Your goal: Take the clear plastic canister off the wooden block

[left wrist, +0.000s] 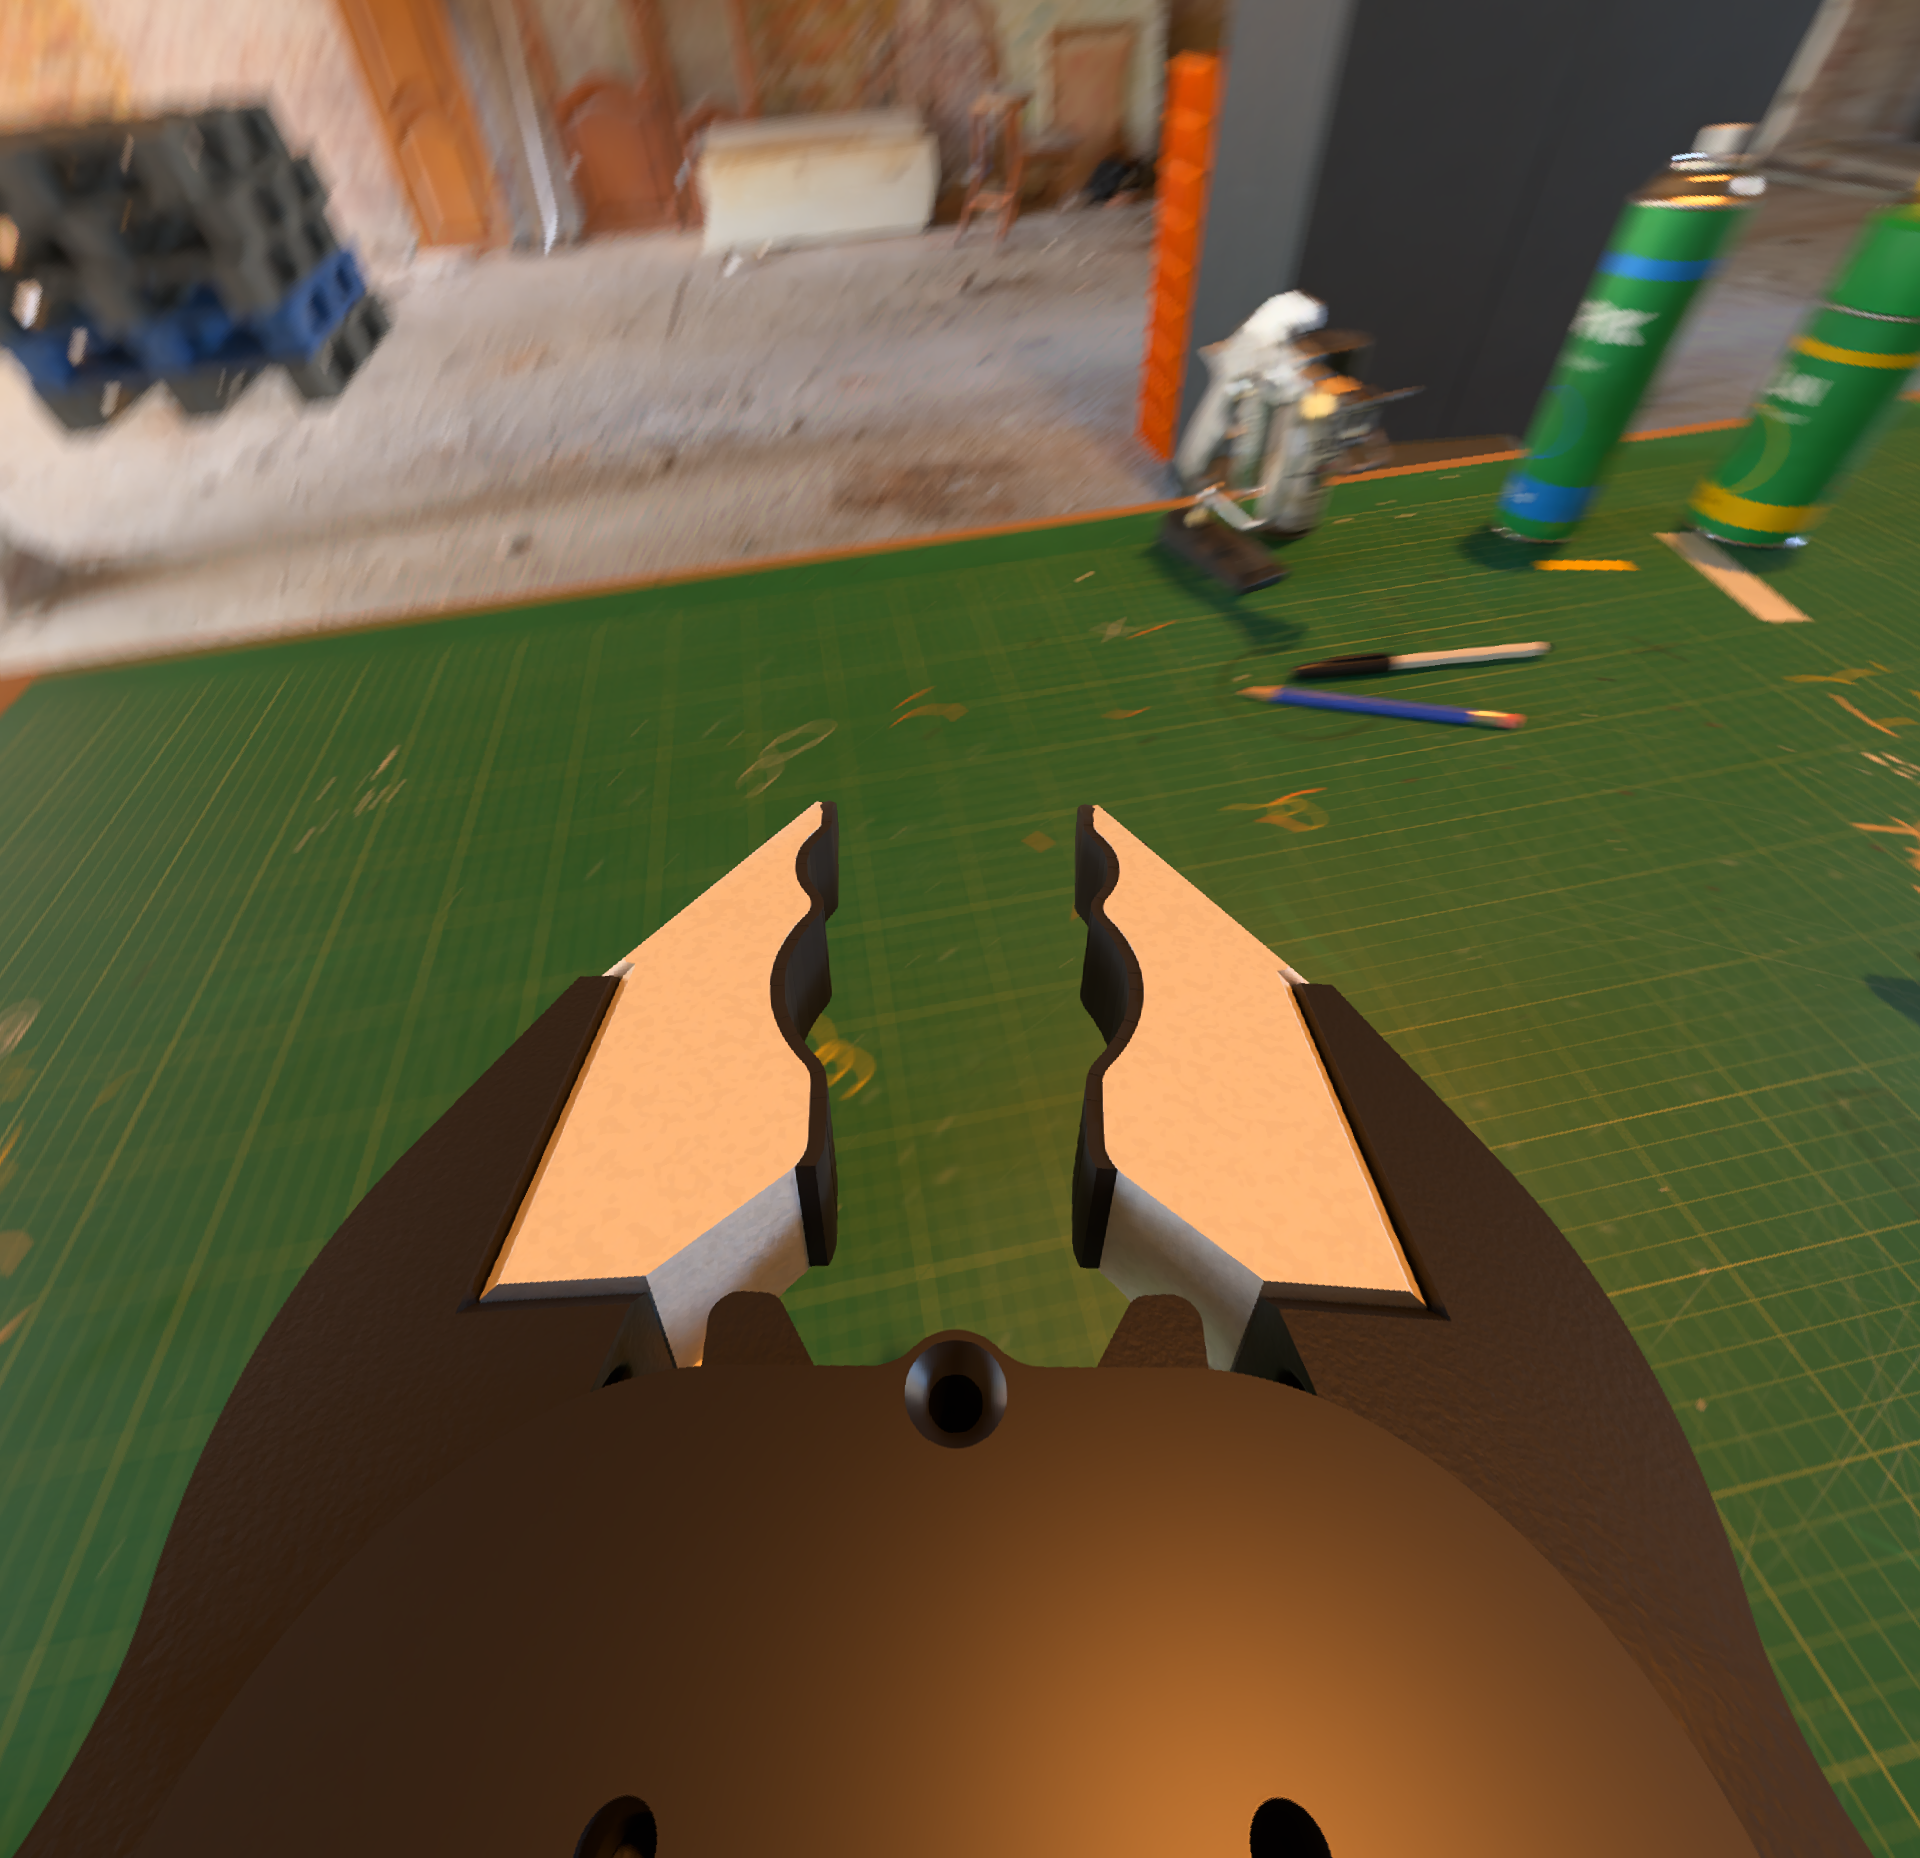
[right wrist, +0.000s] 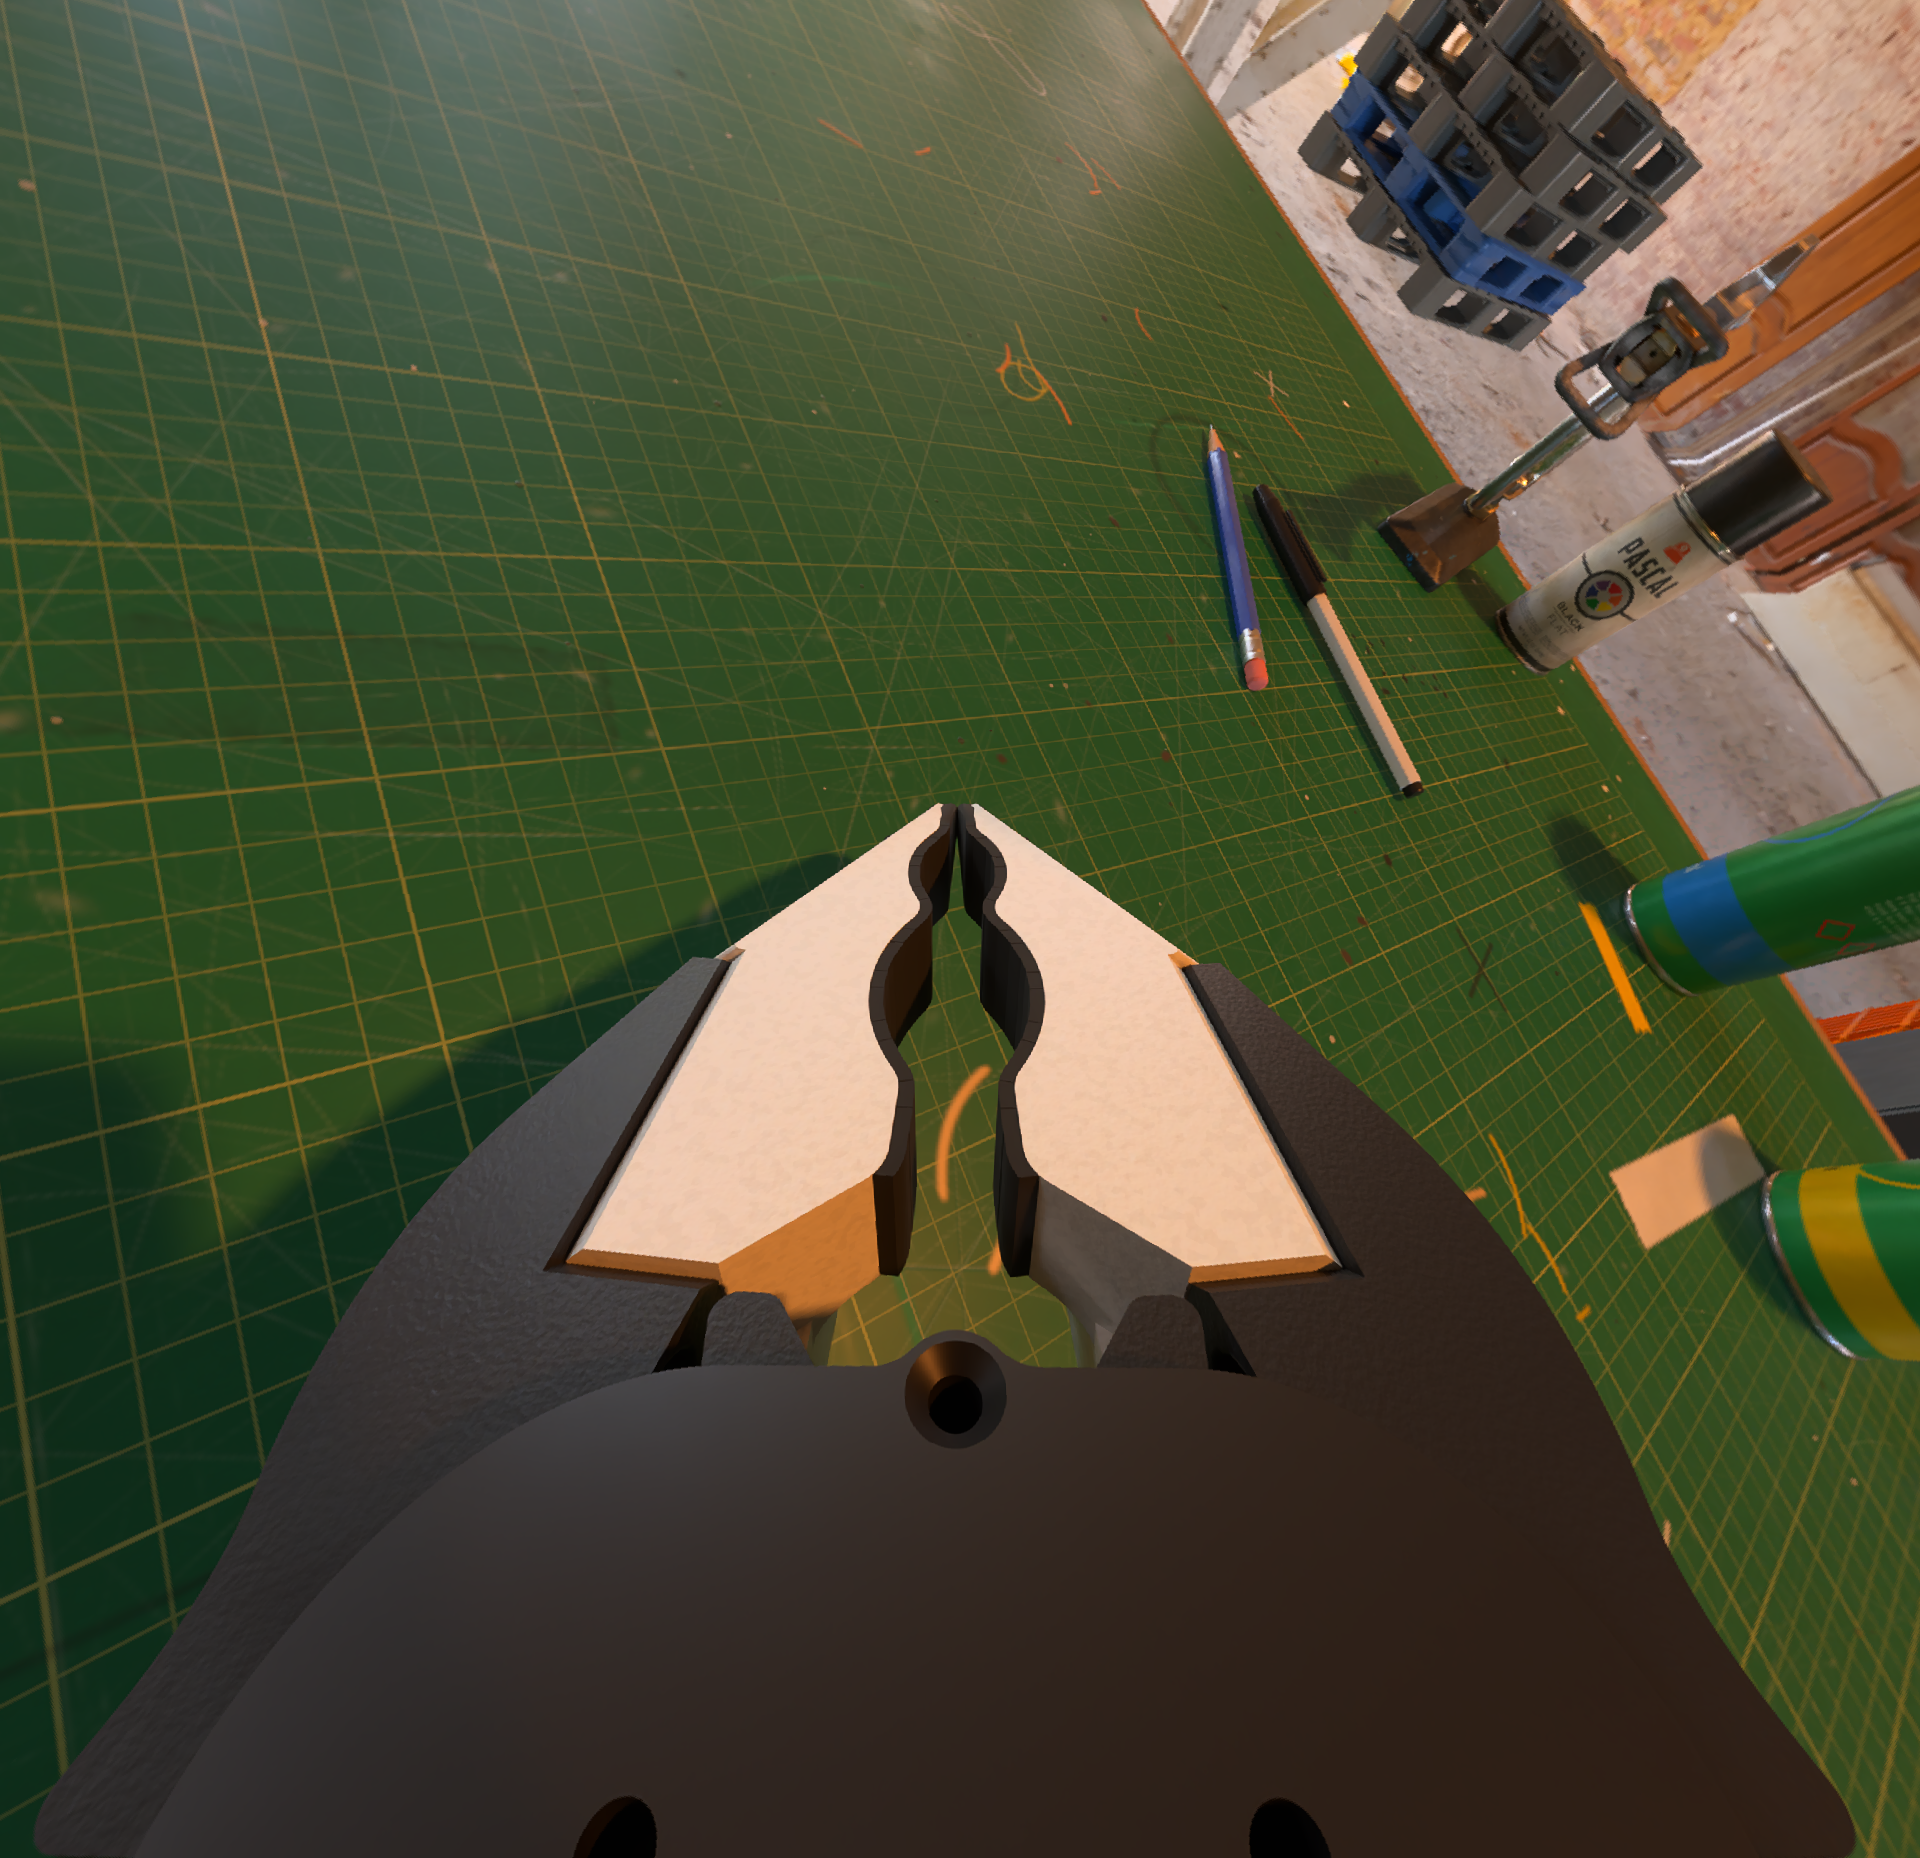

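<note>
Neither the clear canister nor the wooden block appears in either view, so which gripper is nearer cannot be told; over the green cutting mat (left wrist: 416, 873), the left gripper (left wrist: 956, 809) gapes empty and the right gripper (right wrist: 956, 809) is closed empty, short of the blue pencil (right wrist: 1233, 561).

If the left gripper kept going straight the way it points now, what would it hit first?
Probably nothing but the green cutting mat: the left gripper is open and empty, and its line ahead looks free. The blue pencil lies off to the right.

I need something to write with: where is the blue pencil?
The blue pencil lies on the green mat, upper right in the right wrist view, beside the black marker.
</note>
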`<action>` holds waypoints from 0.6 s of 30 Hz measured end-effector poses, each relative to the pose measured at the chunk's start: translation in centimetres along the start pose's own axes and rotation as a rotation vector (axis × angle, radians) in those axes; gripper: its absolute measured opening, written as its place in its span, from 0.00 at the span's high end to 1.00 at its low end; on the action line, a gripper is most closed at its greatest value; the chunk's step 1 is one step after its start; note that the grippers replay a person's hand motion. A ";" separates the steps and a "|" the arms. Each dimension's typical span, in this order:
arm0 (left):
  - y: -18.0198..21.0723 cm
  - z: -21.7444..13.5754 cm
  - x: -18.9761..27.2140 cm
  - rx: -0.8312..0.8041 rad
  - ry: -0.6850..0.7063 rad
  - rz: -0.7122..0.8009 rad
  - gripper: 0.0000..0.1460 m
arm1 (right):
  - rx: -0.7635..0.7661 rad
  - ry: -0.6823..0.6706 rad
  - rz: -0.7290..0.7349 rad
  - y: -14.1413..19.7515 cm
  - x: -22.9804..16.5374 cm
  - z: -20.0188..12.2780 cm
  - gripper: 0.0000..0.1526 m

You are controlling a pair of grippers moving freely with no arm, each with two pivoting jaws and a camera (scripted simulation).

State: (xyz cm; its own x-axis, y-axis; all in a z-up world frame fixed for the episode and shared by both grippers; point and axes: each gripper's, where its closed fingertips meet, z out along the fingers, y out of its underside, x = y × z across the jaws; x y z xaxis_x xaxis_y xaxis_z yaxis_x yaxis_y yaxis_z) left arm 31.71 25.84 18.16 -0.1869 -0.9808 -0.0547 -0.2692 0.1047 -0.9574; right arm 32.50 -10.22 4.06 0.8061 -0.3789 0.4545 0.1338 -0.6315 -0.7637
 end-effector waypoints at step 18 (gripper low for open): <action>11.1 0.7 -14.9 -0.695 -0.077 -0.236 0.66 | -0.034 0.017 -0.132 0.2 -1.0 0.4 1.00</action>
State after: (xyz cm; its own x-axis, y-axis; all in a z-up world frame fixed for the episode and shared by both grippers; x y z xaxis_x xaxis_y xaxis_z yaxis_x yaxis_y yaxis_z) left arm 32.14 41.48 8.12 0.0100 -0.9963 0.0858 -0.8354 -0.0555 -0.5469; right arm 31.93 -9.74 3.28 0.7727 -0.3025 0.5580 0.2181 -0.6990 -0.6810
